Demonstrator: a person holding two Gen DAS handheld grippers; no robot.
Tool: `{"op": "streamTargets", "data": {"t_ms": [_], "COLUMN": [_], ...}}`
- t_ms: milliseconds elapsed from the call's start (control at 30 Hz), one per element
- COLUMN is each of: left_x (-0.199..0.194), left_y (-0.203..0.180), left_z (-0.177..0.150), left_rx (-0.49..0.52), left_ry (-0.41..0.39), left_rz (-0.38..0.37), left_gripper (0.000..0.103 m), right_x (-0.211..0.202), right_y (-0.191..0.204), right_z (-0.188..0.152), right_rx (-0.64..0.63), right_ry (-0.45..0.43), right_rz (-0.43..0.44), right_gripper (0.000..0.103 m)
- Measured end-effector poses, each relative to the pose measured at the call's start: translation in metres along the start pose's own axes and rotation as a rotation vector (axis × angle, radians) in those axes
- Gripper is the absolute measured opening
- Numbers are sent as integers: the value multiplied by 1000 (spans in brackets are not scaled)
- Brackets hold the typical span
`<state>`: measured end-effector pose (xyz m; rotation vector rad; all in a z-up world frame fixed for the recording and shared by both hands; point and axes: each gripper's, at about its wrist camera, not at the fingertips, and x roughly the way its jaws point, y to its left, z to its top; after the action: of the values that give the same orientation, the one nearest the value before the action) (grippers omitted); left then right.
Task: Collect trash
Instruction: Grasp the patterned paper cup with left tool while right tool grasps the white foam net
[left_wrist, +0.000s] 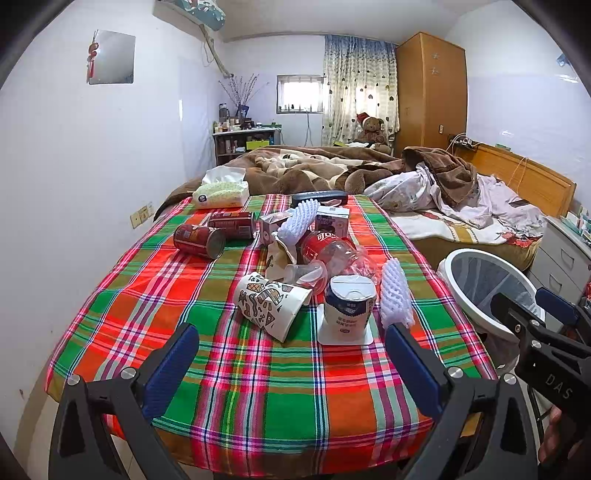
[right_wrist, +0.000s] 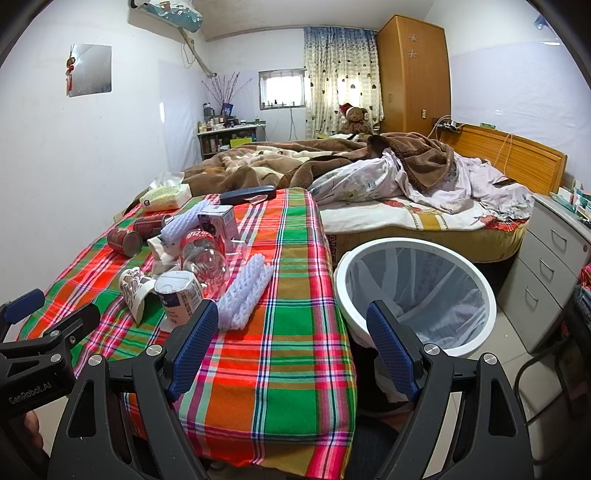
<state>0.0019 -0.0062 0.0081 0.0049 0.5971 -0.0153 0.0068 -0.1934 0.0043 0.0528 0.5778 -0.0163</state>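
Both tongs wide, nothing held. Left gripper (left_wrist: 291, 354) hangs over the near edge of the plaid table (left_wrist: 258, 398), right gripper (right_wrist: 288, 343) straddles the table's right corner with the bin (right_wrist: 476, 280) just beyond its right finger. Trash pile sits dead ahead of left: yogurt cup (left_wrist: 349, 306) and patterned paper cup (left_wrist: 271, 302) nearest. Foam net sleeve (right_wrist: 245, 295) lies long axis running away, closest to right, near its left finger. Likely first pick, short swing to bin.
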Motion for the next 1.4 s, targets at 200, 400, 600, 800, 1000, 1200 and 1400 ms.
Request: {"op": "streamTargets", "data": {"t_ms": [200, 400, 600, 800, 1000, 1200, 1400], "left_x": [2, 18, 48, 80, 106, 132, 155], "left_y": [4, 17, 46, 77, 92, 96, 89], "left_z": [0, -1, -5, -3, 4, 18, 29], "left_rx": [-3, -28, -63, -163, -243, -311, -361], "left_ry": [6, 49, 126, 206, 243, 281, 324], "left_rz": [4, -27, -49, -87, -122, -180, -211], "left_gripper": [102, 102, 102, 102, 102, 102, 102], "right_x": [3, 17, 48, 71, 91, 113, 130], "right_y": [2, 4, 6, 20, 27, 24, 25], "right_z": [0, 2, 1, 6, 13, 15, 19], "right_rx": [-2, 1, 28, 11, 6, 24, 30], "right_ry": [6, 21, 69, 90, 122, 176, 231], "right_rz": [0, 23, 67, 92, 94, 89, 99], "right_gripper": [84, 84, 84, 84, 83, 79, 68]}}
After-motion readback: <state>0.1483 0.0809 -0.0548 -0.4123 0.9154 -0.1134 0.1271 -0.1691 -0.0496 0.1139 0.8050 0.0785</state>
